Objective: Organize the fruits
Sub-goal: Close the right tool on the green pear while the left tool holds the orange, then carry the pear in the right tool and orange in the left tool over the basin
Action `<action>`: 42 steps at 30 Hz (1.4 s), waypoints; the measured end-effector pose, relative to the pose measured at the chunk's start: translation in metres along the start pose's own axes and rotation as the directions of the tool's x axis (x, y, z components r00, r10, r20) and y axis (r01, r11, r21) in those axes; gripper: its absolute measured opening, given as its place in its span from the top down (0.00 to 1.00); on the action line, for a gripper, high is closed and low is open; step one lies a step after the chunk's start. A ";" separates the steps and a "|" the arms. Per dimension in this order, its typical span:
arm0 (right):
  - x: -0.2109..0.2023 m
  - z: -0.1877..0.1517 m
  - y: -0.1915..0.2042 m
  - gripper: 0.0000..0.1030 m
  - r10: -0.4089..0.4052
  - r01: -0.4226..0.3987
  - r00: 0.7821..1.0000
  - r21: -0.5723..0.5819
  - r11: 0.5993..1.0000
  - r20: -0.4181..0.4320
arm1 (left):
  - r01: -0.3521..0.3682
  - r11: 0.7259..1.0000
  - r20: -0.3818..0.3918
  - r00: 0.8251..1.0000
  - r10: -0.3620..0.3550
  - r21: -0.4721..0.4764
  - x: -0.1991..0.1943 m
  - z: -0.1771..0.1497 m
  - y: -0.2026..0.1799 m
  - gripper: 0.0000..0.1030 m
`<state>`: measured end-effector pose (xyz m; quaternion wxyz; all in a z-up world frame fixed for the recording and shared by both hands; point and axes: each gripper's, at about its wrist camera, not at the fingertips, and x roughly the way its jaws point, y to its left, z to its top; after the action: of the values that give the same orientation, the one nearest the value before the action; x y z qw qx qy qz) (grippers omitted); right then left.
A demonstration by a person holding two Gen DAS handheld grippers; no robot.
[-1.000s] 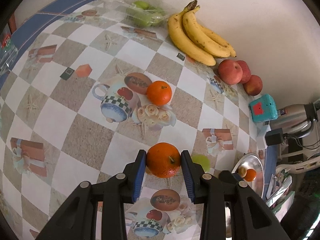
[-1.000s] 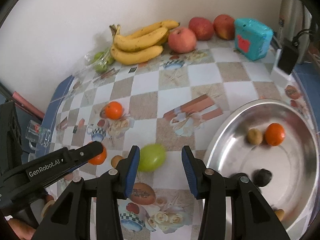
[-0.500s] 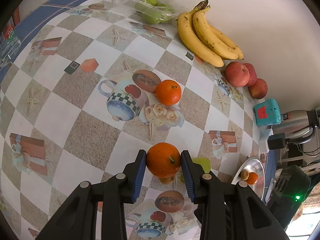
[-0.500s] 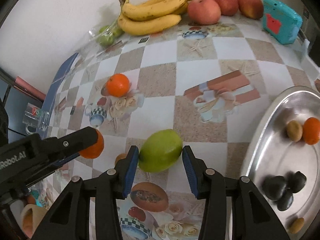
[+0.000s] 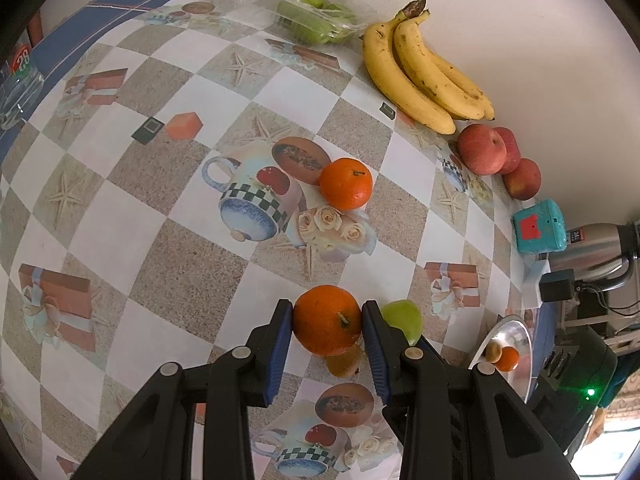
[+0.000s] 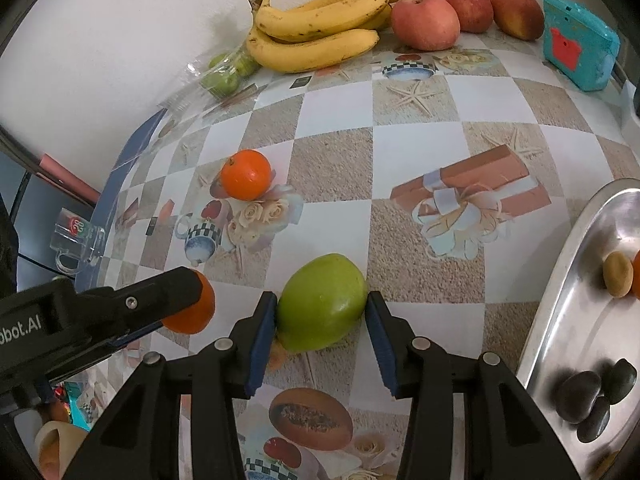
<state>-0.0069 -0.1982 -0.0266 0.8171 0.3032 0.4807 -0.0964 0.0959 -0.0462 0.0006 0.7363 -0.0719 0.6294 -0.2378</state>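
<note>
My left gripper [image 5: 327, 314] is shut on an orange [image 5: 326, 320], held just above the checked tablecloth with a small brown fruit [image 5: 344, 364] under it. In the right wrist view that orange [image 6: 194, 314] peeks out behind the left gripper's finger [image 6: 160, 300]. My right gripper [image 6: 320, 310] is low over the table, and its blue pads touch both sides of a green fruit [image 6: 322, 310] that rests on the cloth. A second orange [image 5: 346, 184] lies loose farther back.
Along the far wall lie green fruits in a clear pack [image 5: 316, 20], bananas [image 5: 424, 76], red apples [image 5: 480, 150] and a teal box [image 5: 538, 226]. At the right is a steel tray [image 6: 560, 280] holding small fruits. A glass mug [image 6: 76, 232] stands at the left edge.
My right gripper has come down toward the green fruit, which now sits between its pads. The left gripper still holds its orange and has hardly moved.
</note>
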 end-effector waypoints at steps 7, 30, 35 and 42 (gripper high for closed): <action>-0.008 0.000 -0.004 0.55 0.029 -0.029 0.999 0.031 0.999 0.014 | 0.001 1.000 0.003 1.000 -0.001 -0.002 -0.001 0.000 0.000 0.63; -0.088 -0.007 -0.008 0.55 -0.014 0.001 0.992 0.102 0.995 0.122 | 0.031 0.998 0.044 0.998 -0.033 0.050 -0.020 -0.006 -0.019 0.63; -0.099 -0.011 -0.021 0.55 -0.043 0.024 0.990 0.137 0.990 0.137 | 0.043 0.995 0.037 0.998 -0.046 0.093 -0.020 -0.015 -0.037 0.63; -0.117 -0.018 -0.060 0.55 -0.117 0.080 0.981 0.230 0.970 0.156 | 0.076 0.973 -0.014 0.997 -0.075 0.218 -0.011 -0.042 -0.080 0.63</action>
<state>-0.1078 -0.2515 0.0417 0.8098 0.3594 0.4106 -0.2156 0.0337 -0.1037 0.0347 0.7282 -0.0140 0.5985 -0.3335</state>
